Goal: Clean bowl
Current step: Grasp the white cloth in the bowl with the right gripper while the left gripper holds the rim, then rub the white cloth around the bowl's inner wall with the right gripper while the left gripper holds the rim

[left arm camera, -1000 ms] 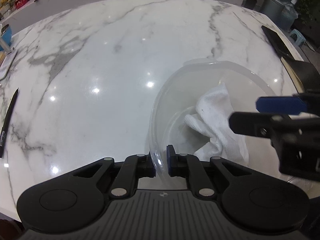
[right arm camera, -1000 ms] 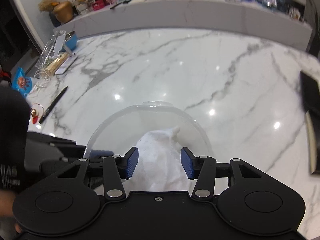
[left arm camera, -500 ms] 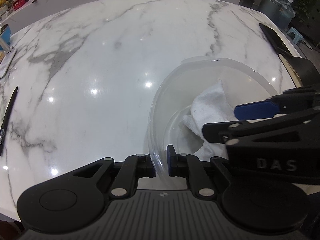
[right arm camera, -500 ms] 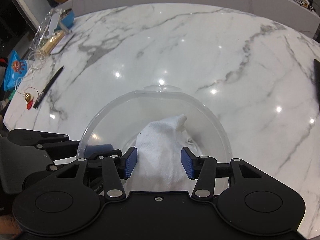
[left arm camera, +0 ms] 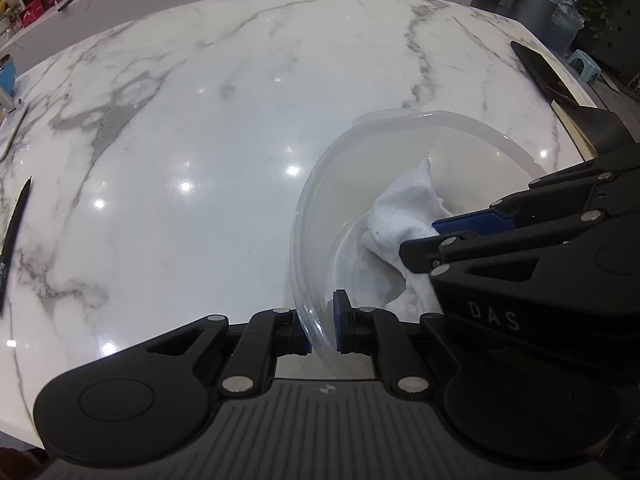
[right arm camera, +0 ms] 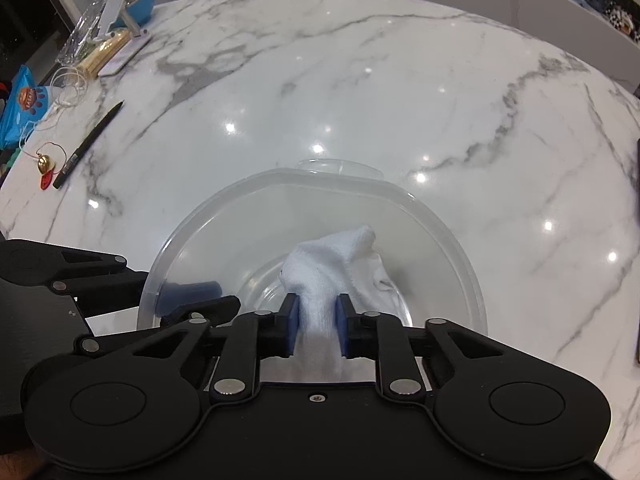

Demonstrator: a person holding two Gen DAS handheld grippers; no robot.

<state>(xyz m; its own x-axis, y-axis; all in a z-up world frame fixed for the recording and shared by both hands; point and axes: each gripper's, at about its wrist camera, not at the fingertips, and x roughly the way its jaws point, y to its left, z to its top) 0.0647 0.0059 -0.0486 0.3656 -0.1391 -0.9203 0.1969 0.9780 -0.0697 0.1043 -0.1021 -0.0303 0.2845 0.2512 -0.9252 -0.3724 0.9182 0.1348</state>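
Note:
A clear plastic bowl (left arm camera: 400,152) sits on the white marble table (left arm camera: 200,140); it also shows in the right wrist view (right arm camera: 240,216). My left gripper (left arm camera: 323,330) is shut on the bowl's near rim, one pad inside and one outside. A white cloth (right arm camera: 332,264) lies inside the bowl; it also shows in the left wrist view (left arm camera: 400,208). My right gripper (right arm camera: 318,328) is shut on the cloth, its fingers reaching into the bowl from the right in the left wrist view (left arm camera: 440,236).
A black pen (right arm camera: 88,146) lies at the table's left side, with a key ring (right arm camera: 46,164), a blue packet (right arm camera: 22,106) and a blue bowl (right arm camera: 140,0) beyond it. A black phone (left arm camera: 540,72) lies at the far right edge.
My right gripper has closed from open onto the white cloth and moved further down into the bowl. The left gripper stays shut on the rim.

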